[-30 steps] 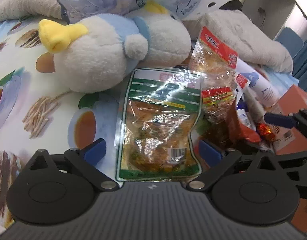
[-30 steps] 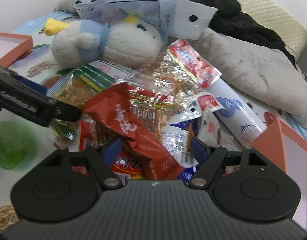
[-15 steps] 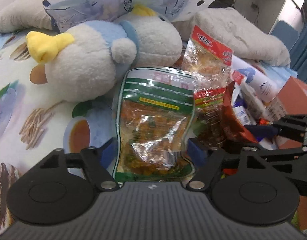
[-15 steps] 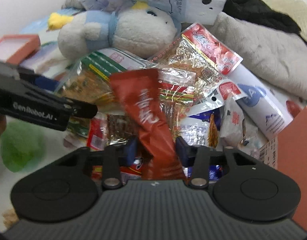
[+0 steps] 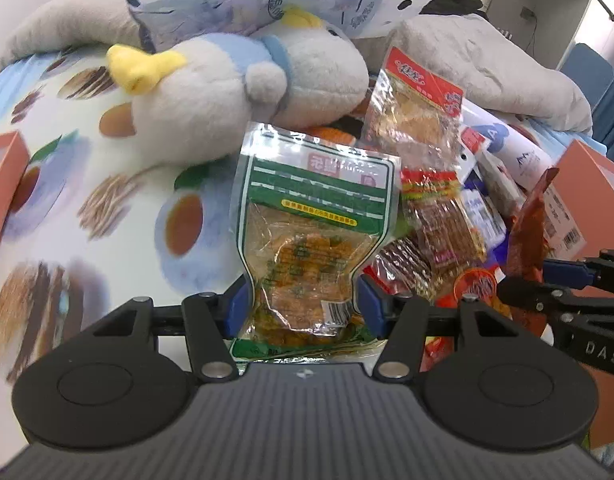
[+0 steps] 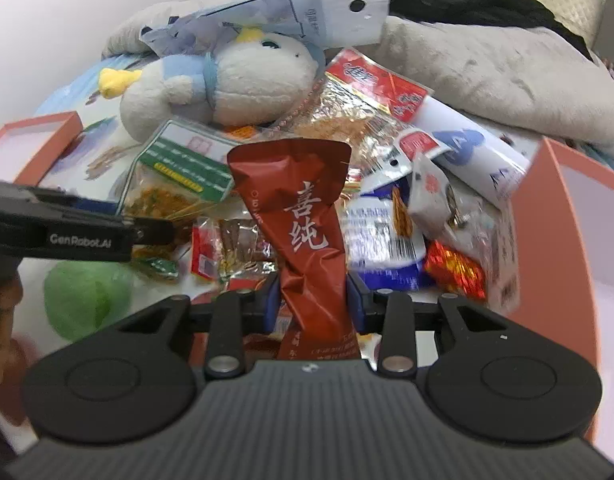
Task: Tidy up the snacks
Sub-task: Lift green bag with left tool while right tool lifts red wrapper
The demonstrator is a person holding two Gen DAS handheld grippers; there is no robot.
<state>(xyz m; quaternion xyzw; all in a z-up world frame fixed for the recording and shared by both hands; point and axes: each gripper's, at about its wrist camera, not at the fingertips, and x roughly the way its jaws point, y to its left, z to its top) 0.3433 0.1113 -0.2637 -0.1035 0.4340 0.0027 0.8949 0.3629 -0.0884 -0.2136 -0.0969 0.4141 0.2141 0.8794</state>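
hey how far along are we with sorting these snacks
Barely started. Nothing looks sorted yet: the orange box on the right shows no snack inside. In hand: the left gripper is closing on the green-label packet, the right gripper on the dark red packet. Left: the snack pile beside the plush toy.

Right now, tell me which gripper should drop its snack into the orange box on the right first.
Right. The right gripper is closing on the dark red packet, pinched between its pads, beside the orange box. The left gripper, closing on the green-labelled packet, sits farther away.
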